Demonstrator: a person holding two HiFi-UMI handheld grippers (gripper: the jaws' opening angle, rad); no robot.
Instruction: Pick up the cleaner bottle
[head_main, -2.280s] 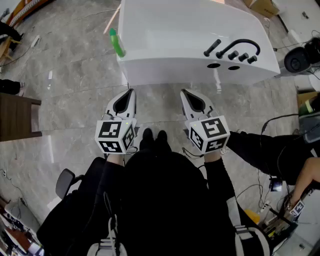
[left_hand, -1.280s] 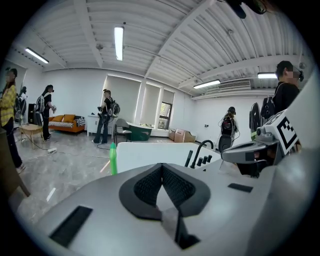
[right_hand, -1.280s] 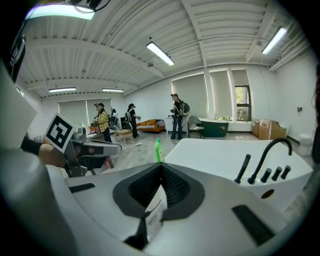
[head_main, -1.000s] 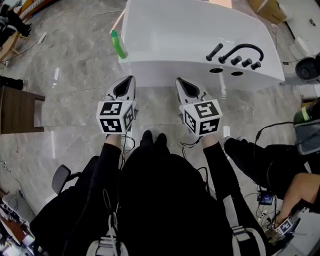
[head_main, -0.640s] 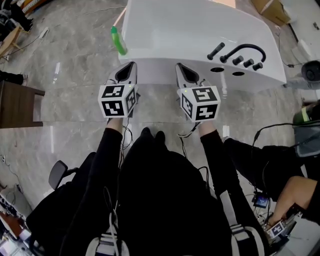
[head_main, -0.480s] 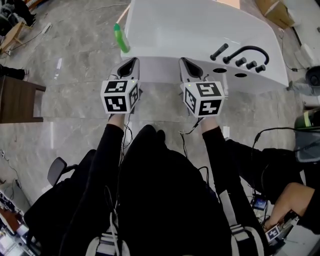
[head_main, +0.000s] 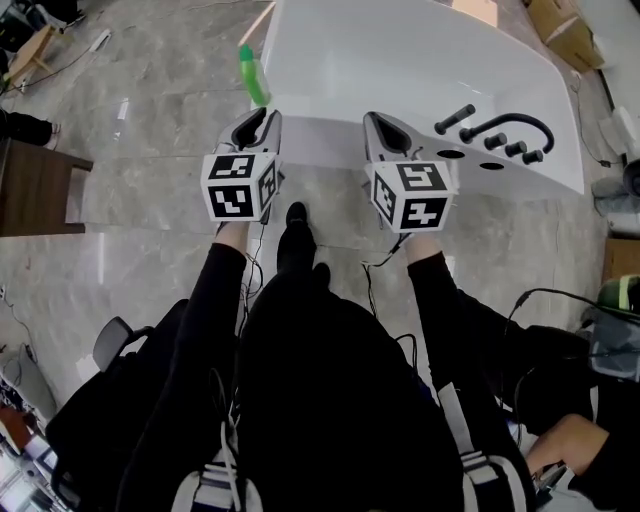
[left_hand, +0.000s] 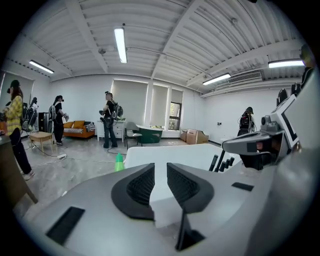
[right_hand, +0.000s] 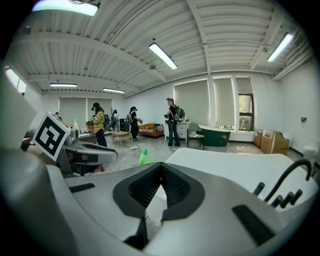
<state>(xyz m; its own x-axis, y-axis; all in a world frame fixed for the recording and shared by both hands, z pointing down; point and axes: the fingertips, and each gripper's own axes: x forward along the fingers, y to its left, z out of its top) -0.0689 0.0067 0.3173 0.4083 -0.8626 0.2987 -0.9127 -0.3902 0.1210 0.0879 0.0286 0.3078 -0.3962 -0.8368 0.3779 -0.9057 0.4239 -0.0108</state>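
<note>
Marble floor (head_main: 150, 200) surrounds a white bathtub (head_main: 400, 70), with the green cleaner bottle (head_main: 253, 75) at its left edge. Left gripper (head_main: 262, 115), jaws opening and empty, should widen further and straddle the bottle squarely; right gripper (head_main: 378, 122) is closed, holding nothing.

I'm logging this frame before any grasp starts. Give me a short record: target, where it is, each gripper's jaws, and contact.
target: green cleaner bottle
location: at the left edge of the white bathtub
left gripper: short of the bottle, jaws opening, nothing between them
right gripper: jaws shut, empty
contact: neither gripper touches the bottle
other: black faucet set on the tub's right side
</note>
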